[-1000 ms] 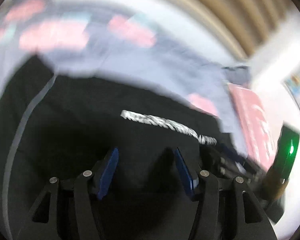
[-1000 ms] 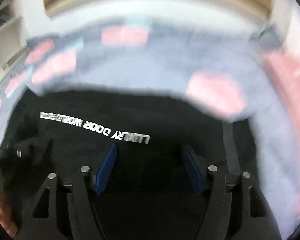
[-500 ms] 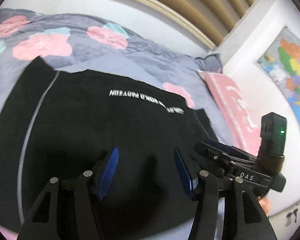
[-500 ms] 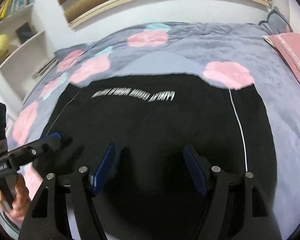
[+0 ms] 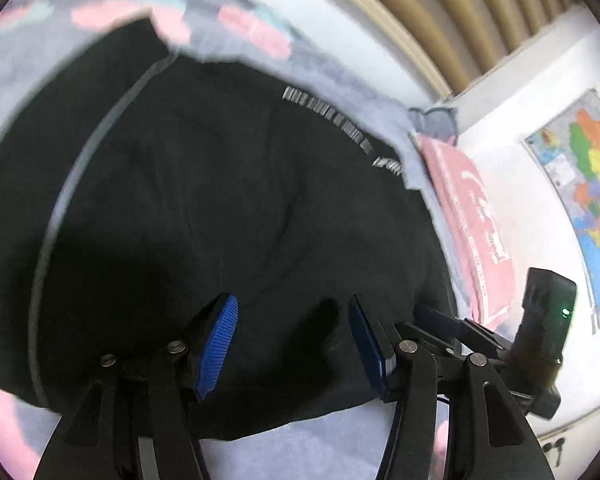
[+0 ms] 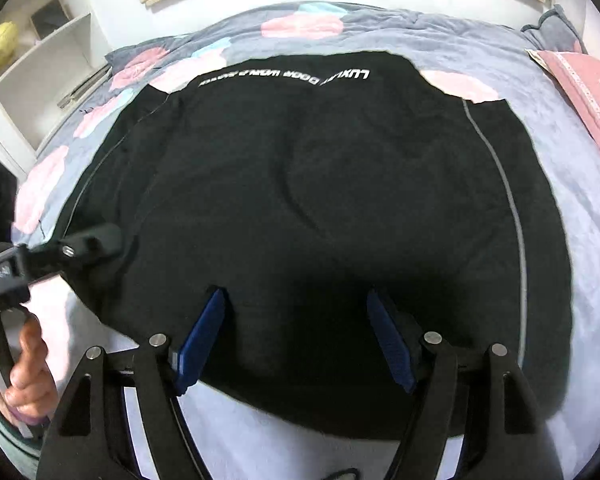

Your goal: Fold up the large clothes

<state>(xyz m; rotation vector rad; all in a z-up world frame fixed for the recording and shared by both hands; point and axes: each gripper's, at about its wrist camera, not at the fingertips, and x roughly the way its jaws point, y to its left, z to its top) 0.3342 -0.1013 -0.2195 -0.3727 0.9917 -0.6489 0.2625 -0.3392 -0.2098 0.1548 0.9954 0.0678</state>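
**Operator:** Both my tongs have pulled back toward the near hem of the black garment (image 6: 320, 208); a second ago the print sat close ahead, now it's far off at twelve o'clock.

**Partner:** Holding anything?

**Operator:** No. The right tongs (image 6: 296, 344) have just been opening and stand apart with only cloth beneath, nothing pinched. The left tongs (image 5: 292, 344) are spread too, hovering over the hem.

**Partner:** And the garment?

**Operator:** Spread flat on the flowered bed (image 6: 580, 184), pink pillow (image 6: 588, 88) at two o'clock. I'd judge I'm lining up to take the near edge for a fold.
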